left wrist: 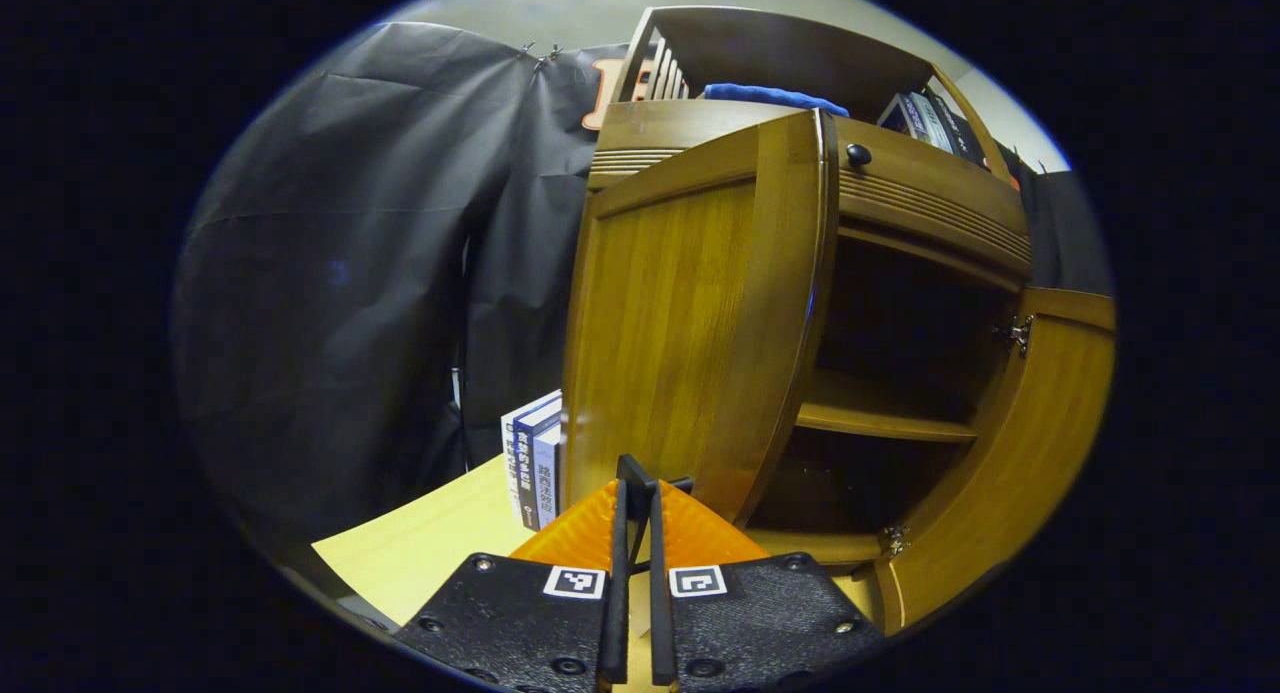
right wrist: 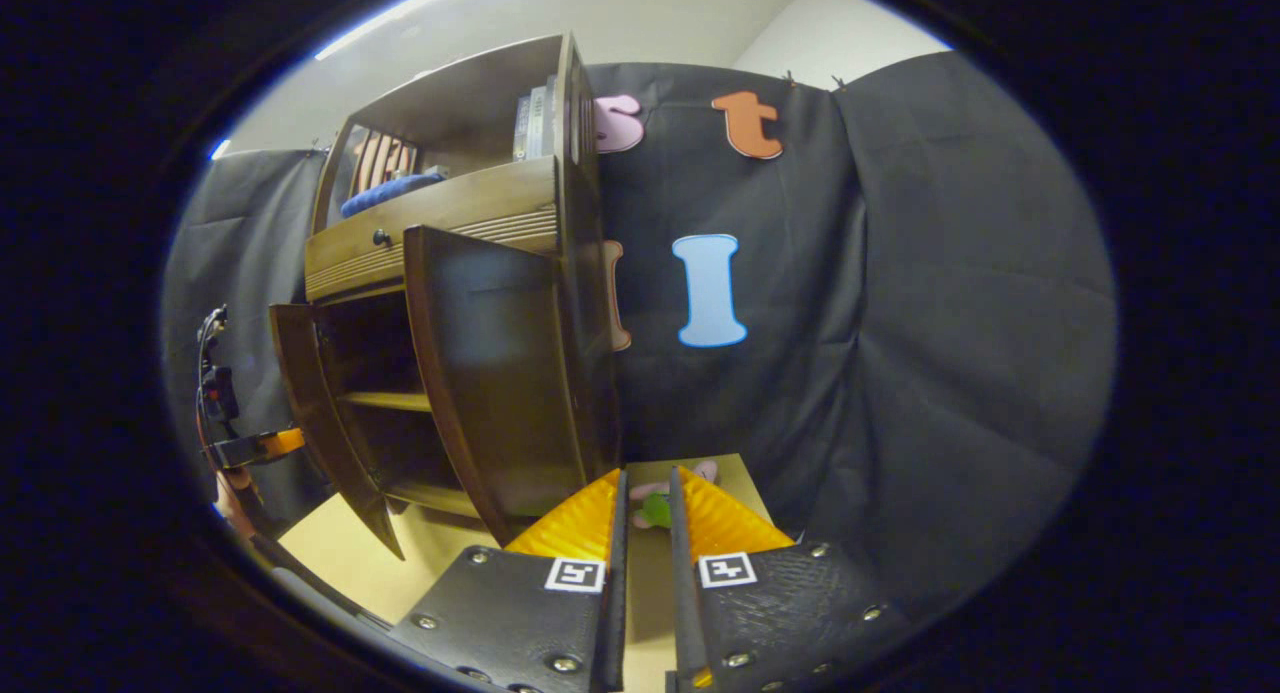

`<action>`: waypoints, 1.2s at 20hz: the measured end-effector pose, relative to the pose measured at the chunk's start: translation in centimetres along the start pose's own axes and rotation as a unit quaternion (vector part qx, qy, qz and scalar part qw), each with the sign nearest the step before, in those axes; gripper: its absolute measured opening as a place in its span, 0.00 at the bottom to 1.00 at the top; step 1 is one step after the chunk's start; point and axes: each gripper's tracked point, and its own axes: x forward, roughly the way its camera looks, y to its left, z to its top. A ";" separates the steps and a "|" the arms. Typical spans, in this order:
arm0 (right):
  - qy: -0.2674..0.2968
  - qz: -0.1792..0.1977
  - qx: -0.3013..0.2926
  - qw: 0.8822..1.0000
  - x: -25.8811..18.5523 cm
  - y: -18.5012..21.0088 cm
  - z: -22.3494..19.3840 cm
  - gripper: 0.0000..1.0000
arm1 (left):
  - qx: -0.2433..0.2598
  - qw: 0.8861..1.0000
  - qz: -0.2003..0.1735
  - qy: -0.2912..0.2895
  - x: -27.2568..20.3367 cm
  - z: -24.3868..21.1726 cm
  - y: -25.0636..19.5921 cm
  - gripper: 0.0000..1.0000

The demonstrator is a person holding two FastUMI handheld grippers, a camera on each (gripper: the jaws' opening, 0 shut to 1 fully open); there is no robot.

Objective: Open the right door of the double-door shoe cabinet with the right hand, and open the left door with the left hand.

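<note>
Shoe cabinet (left wrist: 900,213) on the pale tabletop (left wrist: 440,543), against the black booth cloth. Both doors swung out. Left door (left wrist: 690,333) well open in the left gripper view, panel face toward the camera, free edge just beyond the fingers. Right door (left wrist: 1010,453) open on the far side of the opening, hinges visible at its inner edge. Inner shelf (left wrist: 880,423) exposed. In the right gripper view, right door (right wrist: 500,393) standing wide, left door (right wrist: 315,413) angled out past it.

Left gripper (left wrist: 637,493): fingers nearly together, only a thin gap; a small dark piece at the tips, too unclear to say whether pinched or merely behind. Grip on the door not confirmed. Right gripper (right wrist: 645,498): narrow gap between fingers, nothing held, clear of the right door, aimed at the table beyond, where a small pink and green object (right wrist: 665,498) lies.

Judgement: task appears essentially complete.

Risks from here:
- Left door swinging back if released abruptly; cause, hinge rebound.
- Left gripper close to the door's lower edge; a sideways withdrawal likely to knock the panel or the books (left wrist: 535,463) standing just beside the cabinet.
- Further pull on either door likely to overstrain the hinges or shift the cabinet on the table.
- Drawer knob (left wrist: 858,154) and blue cloth (left wrist: 775,97) above: no present hazard.
</note>
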 end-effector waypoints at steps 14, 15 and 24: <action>0.010 0.016 0.006 1.000 1.6 2.2 -1.0 0.20 | 0.009 1.000 -0.009 -0.004 -1.7 0.9 7.7 0.03; 0.010 0.015 0.006 1.000 1.7 2.2 -1.1 0.20 | 0.011 1.000 -0.007 -0.003 -1.8 1.0 8.6 0.03; 0.014 -0.001 0.010 1.000 2.3 3.0 -1.4 0.20 | 0.014 1.000 -0.013 0.005 -1.3 2.0 13.3 0.00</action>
